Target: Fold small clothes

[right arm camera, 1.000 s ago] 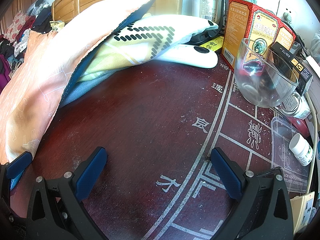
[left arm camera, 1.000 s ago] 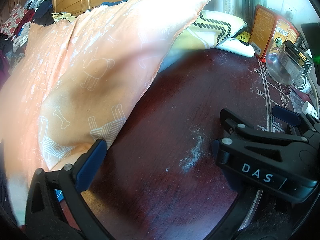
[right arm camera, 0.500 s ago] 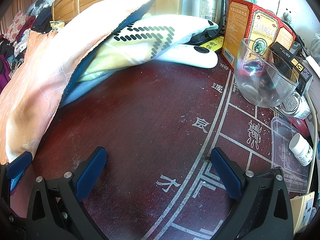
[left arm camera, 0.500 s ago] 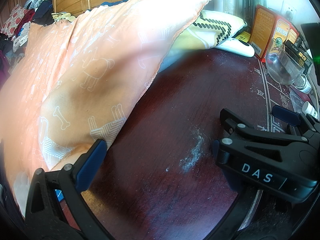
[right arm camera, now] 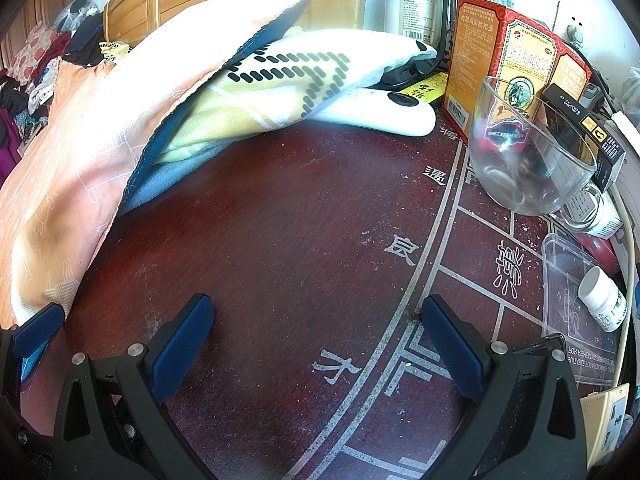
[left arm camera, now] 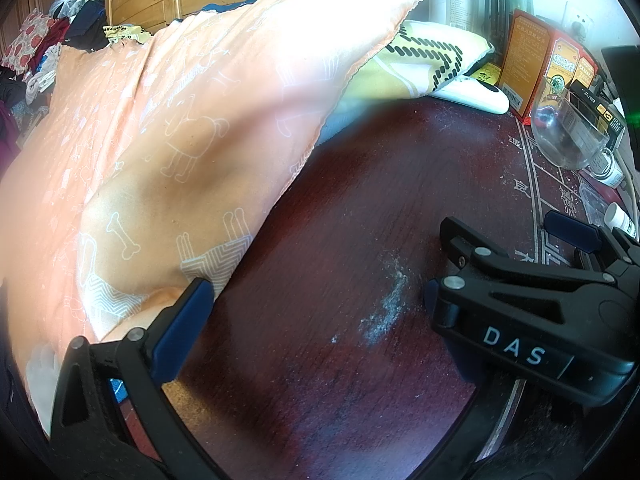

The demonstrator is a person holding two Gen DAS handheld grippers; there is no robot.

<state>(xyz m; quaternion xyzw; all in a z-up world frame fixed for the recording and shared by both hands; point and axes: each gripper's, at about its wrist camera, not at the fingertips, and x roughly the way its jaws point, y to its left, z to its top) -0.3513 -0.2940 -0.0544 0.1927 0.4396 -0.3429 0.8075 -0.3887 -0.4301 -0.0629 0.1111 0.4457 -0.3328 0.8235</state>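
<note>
No small garment lies on the dark red table (right arm camera: pixel 288 240); a heap of clothes (left arm camera: pixel 52 56) shows far back left. My right gripper (right arm camera: pixel 316 344) is open and empty, low over the table. My left gripper (left arm camera: pixel 308 312) is open and empty; its left finger (left arm camera: pixel 180 332) is next to the orange pillow (left arm camera: pixel 180 132) at the table's left edge. The right gripper's body marked DAS (left arm camera: pixel 520 320) covers the left gripper's right finger. The left gripper's blue pad (right arm camera: pixel 38 330) shows at the left edge of the right wrist view.
A yellow patterned cushion (right arm camera: pixel 280 92) and a white remote (right arm camera: pixel 384 114) lie behind the orange pillow (right arm camera: pixel 80 152). A glass mug (right arm camera: pixel 528 160), red-orange boxes (right arm camera: pixel 504 60), a white pill bottle (right arm camera: pixel 602 298) and a clear plastic lid (right arm camera: pixel 572 312) crowd the table's right side.
</note>
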